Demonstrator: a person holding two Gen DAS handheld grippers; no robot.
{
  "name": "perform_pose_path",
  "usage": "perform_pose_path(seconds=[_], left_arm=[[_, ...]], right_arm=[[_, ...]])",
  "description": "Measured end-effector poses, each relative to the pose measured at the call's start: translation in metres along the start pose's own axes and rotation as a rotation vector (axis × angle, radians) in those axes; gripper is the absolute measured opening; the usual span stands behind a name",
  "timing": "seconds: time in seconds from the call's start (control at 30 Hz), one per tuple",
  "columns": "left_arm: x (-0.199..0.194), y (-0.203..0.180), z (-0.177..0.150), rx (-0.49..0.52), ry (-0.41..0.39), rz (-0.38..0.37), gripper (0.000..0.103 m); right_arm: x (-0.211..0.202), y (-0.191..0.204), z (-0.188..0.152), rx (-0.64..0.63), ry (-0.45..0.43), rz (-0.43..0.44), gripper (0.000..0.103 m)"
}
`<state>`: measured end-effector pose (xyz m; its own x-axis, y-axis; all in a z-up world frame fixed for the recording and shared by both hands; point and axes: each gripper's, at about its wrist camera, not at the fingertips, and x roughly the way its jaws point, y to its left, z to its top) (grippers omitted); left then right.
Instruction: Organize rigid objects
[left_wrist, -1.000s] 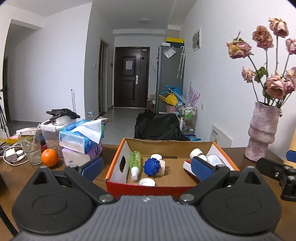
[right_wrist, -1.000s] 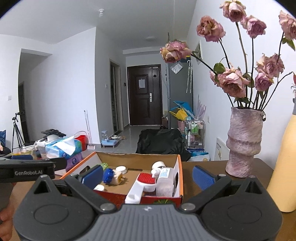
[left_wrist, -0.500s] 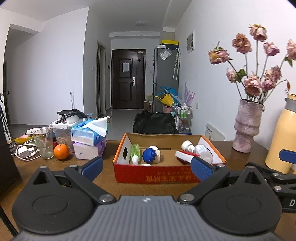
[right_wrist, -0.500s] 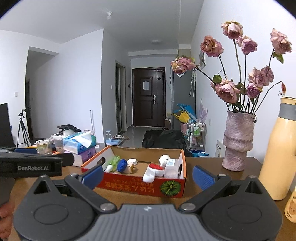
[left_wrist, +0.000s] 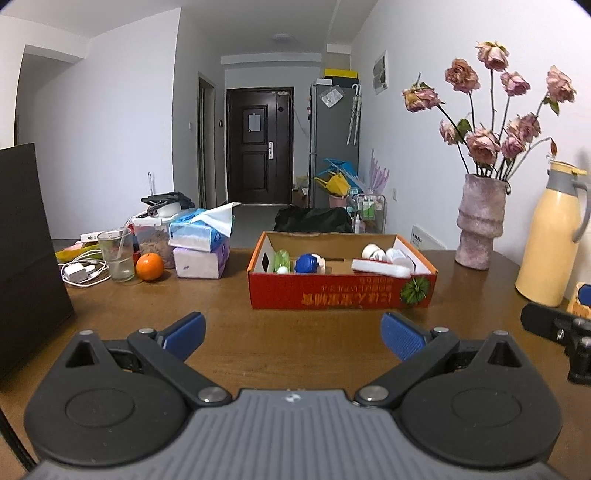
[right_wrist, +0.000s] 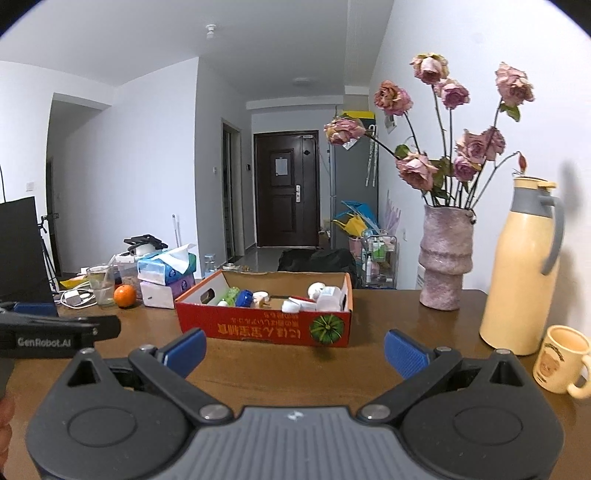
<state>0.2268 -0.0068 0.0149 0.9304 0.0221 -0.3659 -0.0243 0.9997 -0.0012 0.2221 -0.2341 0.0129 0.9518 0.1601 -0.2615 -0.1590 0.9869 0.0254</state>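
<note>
Both grippers have pulled back from the box (left_wrist: 341, 291).

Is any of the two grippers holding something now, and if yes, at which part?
Nothing is held. The left gripper and the right gripper are both open and empty, short of the red box.

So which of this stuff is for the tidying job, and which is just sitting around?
For the job: red box, green bottle, blue cap, white bottles.

Just lying about: orange, tissue packs, glass, vase, yellow flask, mug.
</note>
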Motion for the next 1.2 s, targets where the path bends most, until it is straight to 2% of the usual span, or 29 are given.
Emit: perform_pose_path(seconds=[0.37, 1.2], left_arm=[[-0.030, 0.003, -0.011, -0.006, -0.018, -0.008, 0.103], [-0.038, 0.003, -0.015, -0.001, -0.023, -0.011, 0.103]], right_arm=[[-0.025, 0.004, -0.009, -0.008, 0.001, -0.006, 0.103], [-0.029, 0.006, -0.012, -0.008, 0.006, -0.007, 0.103]])
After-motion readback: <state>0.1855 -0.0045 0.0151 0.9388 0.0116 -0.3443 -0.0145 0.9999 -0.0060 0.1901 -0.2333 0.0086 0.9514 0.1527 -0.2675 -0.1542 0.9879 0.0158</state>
